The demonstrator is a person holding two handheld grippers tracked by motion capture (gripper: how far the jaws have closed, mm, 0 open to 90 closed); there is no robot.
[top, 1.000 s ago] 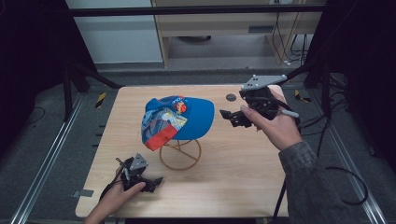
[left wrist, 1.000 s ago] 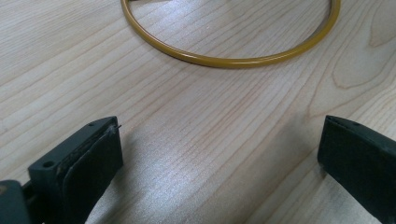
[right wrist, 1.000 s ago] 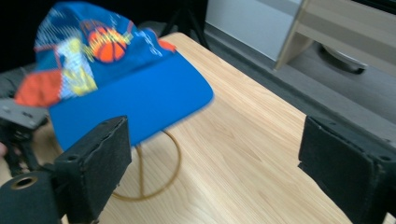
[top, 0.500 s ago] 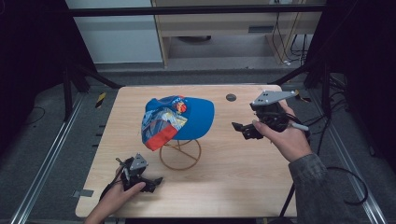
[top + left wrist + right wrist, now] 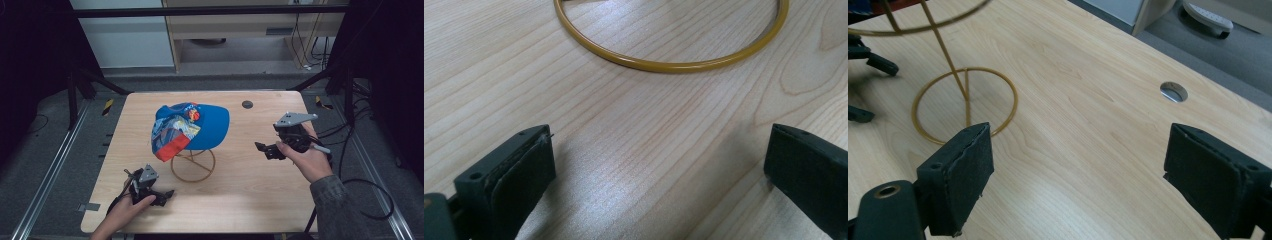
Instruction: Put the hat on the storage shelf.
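Nearby, a soft, light blue cap (image 5: 192,127) sits on a wire stand (image 5: 193,164); both hand-held grippers' jaws gape empty; its stiff brim looks best to pinch.

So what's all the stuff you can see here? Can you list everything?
cap: one, blue with a colourful patterned and red side, on top of the stand, mid-table
stand: one, gold wire with a ring base, under the cap
table: one, light wood, centre
hole: one, dark and round, in the table's far right part
cabinet: one, beige, behind the table
left gripper: one, black, near left edge of the table, fingers open
right gripper: one, black with a grey plate, held over the table's right side, fingers open
hands: two, one on each gripper
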